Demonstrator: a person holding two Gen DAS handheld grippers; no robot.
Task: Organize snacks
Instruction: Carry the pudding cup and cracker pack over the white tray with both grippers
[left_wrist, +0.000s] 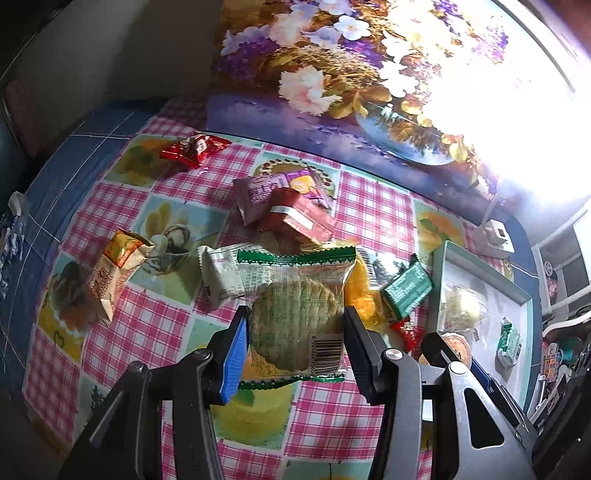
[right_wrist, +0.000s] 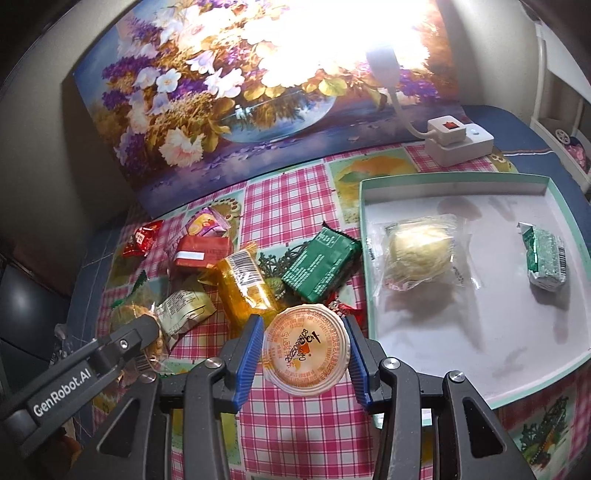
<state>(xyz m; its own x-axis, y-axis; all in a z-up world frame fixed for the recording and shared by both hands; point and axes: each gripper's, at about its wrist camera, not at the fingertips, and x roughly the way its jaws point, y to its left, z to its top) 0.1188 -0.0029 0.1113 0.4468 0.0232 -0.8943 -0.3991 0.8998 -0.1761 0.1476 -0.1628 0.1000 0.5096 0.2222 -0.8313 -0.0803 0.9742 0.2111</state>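
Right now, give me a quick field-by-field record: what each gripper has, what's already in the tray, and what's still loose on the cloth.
left gripper: shut on clear-wrapped biscuit pack, lifted above the cloth
right gripper: shut on jelly cup, beside the tray's near-left corner
tray: holds pale round pastry and small green packet, apart from each other
loose pile: orange packet, dark green packet, red box, white packet
further off: red wrapper, tan packet
tablecloth: pink checked
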